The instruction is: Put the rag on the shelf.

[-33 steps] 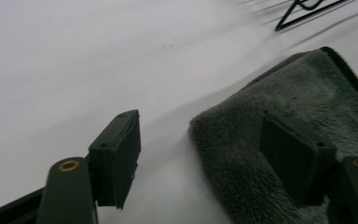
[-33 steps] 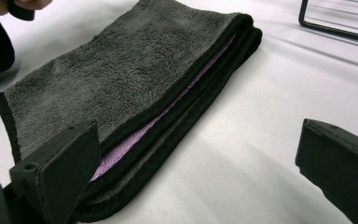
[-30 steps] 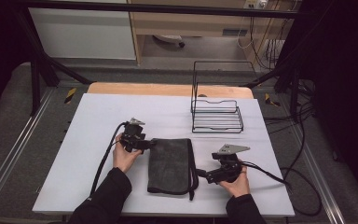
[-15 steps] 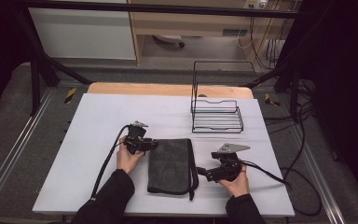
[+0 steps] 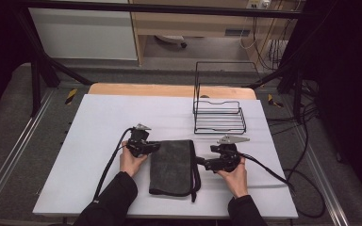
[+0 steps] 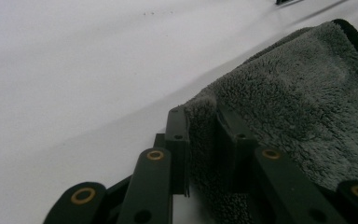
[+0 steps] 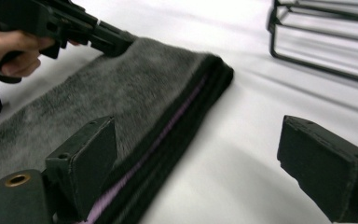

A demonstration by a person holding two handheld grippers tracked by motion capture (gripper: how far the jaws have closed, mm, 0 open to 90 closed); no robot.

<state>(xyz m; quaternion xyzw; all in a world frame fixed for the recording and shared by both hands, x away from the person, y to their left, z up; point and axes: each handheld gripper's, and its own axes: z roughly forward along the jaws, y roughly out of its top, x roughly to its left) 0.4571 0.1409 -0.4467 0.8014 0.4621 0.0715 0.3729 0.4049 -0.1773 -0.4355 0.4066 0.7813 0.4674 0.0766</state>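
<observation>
On the white surface (image 5: 99, 122), near its front edge, a folded dark grey towel (image 5: 172, 165) lies flat between the two hands. Left tool (image 5: 152, 148) is at the towel's far left corner; its jaws have just been closing, and in the left gripper view they pinch a raised fold of towel edge (image 6: 200, 135) between the pads. Right tool (image 5: 201, 162) sits at the towel's right edge, jaws wide apart and just been closing a little; in the right gripper view one jaw rests over the towel's folded edge (image 7: 168, 121), the other over bare surface, nothing gripped. Black wire rack (image 5: 219, 115) stands behind the towel to the right, well apart from it.
</observation>
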